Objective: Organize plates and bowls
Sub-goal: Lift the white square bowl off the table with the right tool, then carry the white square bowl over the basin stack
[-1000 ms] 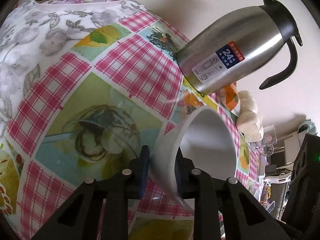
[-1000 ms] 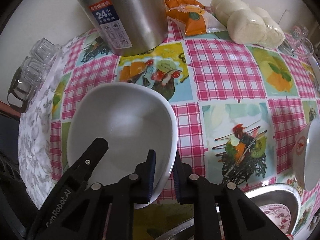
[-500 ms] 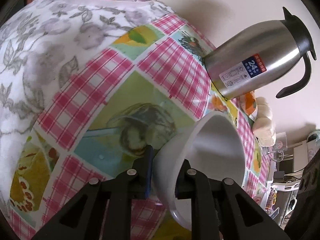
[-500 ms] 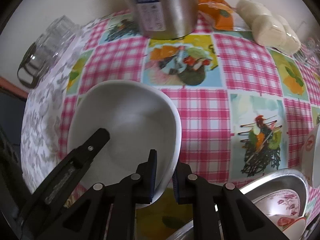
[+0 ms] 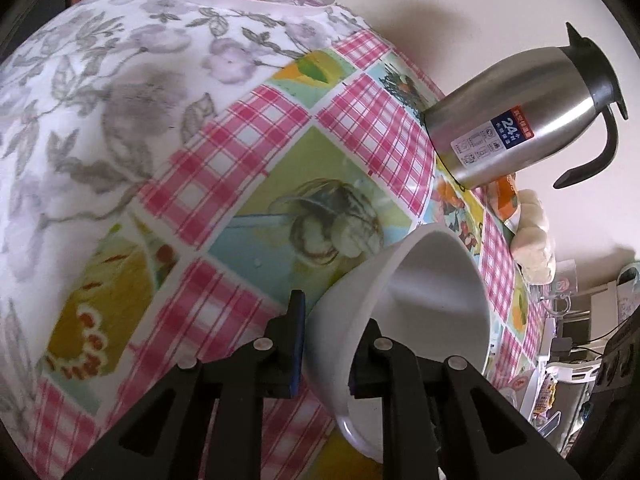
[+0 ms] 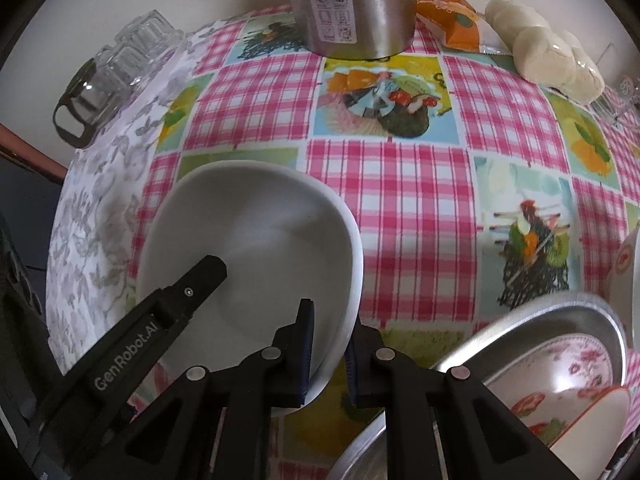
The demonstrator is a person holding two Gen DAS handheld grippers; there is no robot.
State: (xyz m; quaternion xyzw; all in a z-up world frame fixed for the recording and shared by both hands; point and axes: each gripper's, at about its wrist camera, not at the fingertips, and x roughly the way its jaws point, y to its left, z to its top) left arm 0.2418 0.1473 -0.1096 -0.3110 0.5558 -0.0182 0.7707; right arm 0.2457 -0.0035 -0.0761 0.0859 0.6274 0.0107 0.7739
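Note:
A plain white bowl (image 5: 436, 280) hangs tilted just above the checked tablecloth (image 5: 248, 152), held from two sides. My left gripper (image 5: 332, 320) is shut on its near wall, one pad outside and one inside. In the right wrist view the same bowl (image 6: 260, 240) shows its hollow, and my right gripper (image 6: 330, 324) is shut on its right-hand rim. One of the left gripper's fingers (image 6: 196, 284) reaches into the bowl from the lower left.
A steel thermos jug (image 6: 352, 4) stands at the back by the wall, with an orange packet (image 6: 452, 20) and white buns (image 6: 548, 52) beside it. Glass mugs (image 6: 116, 68) sit at the far left corner. A metal basin (image 6: 520, 320) at the lower right holds a floral plate (image 6: 560, 372).
Both grippers have carried the bowl leftward across the table, toward the floral cloth end. The thermos has slid to the right in both views.

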